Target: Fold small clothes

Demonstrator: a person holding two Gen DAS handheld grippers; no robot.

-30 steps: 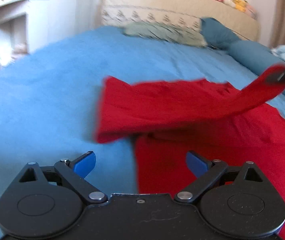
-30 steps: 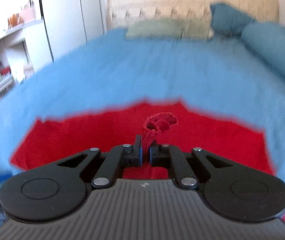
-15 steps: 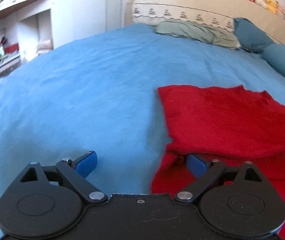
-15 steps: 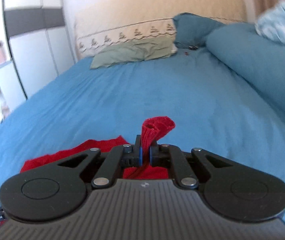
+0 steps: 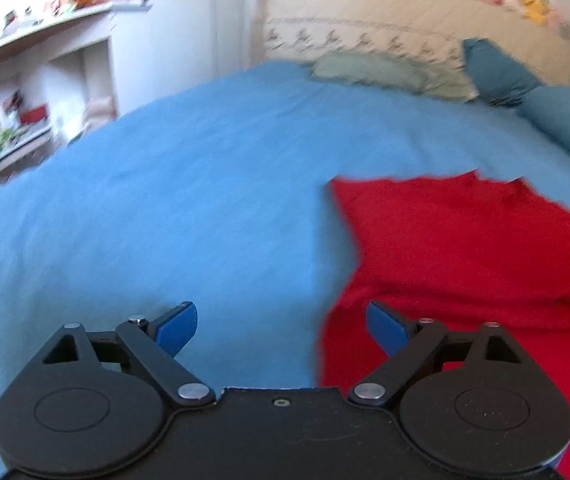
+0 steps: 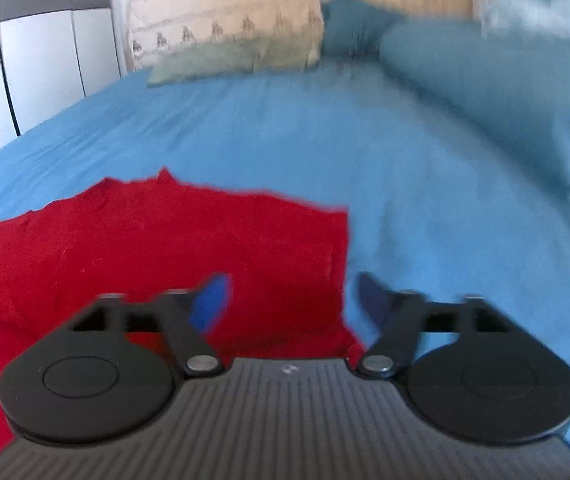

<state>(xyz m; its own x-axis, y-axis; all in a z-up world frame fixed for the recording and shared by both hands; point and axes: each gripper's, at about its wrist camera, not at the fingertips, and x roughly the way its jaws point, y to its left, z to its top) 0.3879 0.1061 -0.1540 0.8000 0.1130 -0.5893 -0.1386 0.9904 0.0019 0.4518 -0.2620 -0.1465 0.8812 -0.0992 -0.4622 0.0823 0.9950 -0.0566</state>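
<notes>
A red garment lies on the blue bedspread, with one part folded over the rest. In the left wrist view it fills the lower right. My left gripper is open and empty at the garment's left edge, its right finger over the red cloth. In the right wrist view the garment lies at the lower left. My right gripper is open and empty over the garment's right edge.
Pillows and a beige headboard stand at the far end of the bed. A teal bolster lies along the right side. White shelves and a wardrobe stand to the left.
My right gripper has opened and let go of the red sleeve it was holding up. The sleeve now lies folded over the garment. My left gripper stayed open and shifted slightly.
</notes>
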